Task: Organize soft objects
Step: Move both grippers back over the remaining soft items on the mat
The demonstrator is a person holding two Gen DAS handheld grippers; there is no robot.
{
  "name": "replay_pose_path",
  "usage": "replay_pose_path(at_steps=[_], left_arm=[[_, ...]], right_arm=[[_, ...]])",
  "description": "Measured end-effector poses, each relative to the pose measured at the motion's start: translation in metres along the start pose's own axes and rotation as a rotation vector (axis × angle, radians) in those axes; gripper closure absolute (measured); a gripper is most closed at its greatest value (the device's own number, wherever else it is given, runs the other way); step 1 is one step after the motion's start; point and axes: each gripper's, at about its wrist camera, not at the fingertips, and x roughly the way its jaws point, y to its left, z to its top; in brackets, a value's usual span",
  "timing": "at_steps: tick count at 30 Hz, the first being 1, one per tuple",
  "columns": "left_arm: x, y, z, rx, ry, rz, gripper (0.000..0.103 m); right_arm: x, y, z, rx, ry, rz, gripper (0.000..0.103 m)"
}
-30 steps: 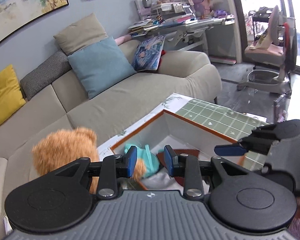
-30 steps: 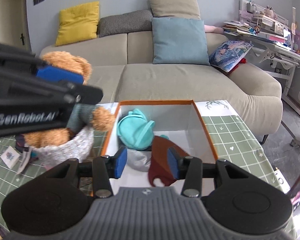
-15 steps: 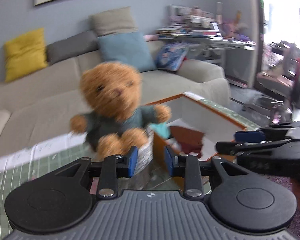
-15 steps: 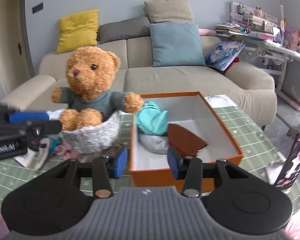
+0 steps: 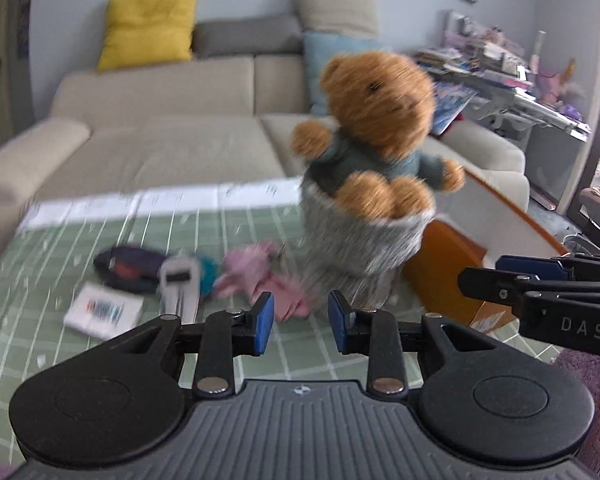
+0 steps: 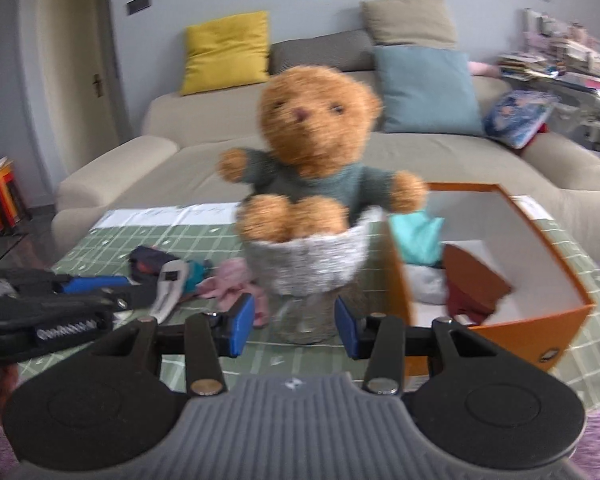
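A brown teddy bear (image 5: 376,120) (image 6: 316,140) in a green sweater sits in a grey knitted pot (image 5: 364,248) (image 6: 308,268) on the green table mat. Right of it stands an orange box (image 6: 540,280) (image 5: 440,264) holding a teal cloth (image 6: 418,236), a grey cloth and a rust-brown cloth (image 6: 476,288). A pink cloth (image 5: 256,272) (image 6: 232,284) and dark items lie left of the pot. My left gripper (image 5: 300,322) is open and empty, short of the pink cloth. My right gripper (image 6: 294,326) is open and empty, just before the pot.
A white card (image 5: 102,312) and a dark pouch (image 5: 128,266) lie on the mat at the left. A beige sofa (image 6: 420,160) with cushions runs behind the table. A cluttered desk (image 5: 532,92) stands at the right.
Both grippers have pulled back and swung left from over the box. The bear and the loose items left of it have come into view. Both stay open and empty.
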Motion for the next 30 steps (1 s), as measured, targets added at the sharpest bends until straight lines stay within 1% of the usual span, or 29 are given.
replay_pose_path(at_steps=[2,5,9,11,12,13,19,24,26,30], left_arm=[[0.003,0.012,-0.004,-0.046,0.028,0.007,0.066],[0.008,0.028,-0.007,-0.093,0.046,0.035,0.066],[0.016,0.046,-0.007,-0.138,0.053,0.054,0.066],[0.025,0.055,-0.007,-0.148,0.061,0.068,0.061],[0.029,0.058,-0.007,-0.148,0.066,0.075,0.054],[0.035,0.061,-0.007,-0.141,0.071,0.081,0.053],[0.071,0.077,-0.005,-0.098,0.110,0.130,0.053],[0.103,0.087,-0.005,-0.009,0.130,0.180,0.053],[0.115,0.091,-0.009,0.016,0.143,0.186,0.053],[0.133,0.098,-0.017,-0.003,0.162,0.168,0.053]], right_arm=[[0.009,0.013,-0.002,-0.033,0.021,0.022,0.053],[0.023,0.029,-0.005,-0.095,0.053,0.036,0.053],[0.048,0.042,-0.007,-0.118,0.101,0.060,0.053],[0.062,0.047,-0.007,-0.129,0.111,0.071,0.053],[0.069,0.049,-0.006,-0.133,0.116,0.078,0.053],[0.075,0.052,-0.006,-0.141,0.118,0.083,0.053],[0.120,0.069,-0.009,-0.213,0.139,0.099,0.053],[0.163,0.079,-0.011,-0.268,0.192,0.105,0.054],[0.176,0.081,-0.013,-0.287,0.201,0.095,0.055],[0.202,0.088,-0.018,-0.322,0.209,0.071,0.057]])
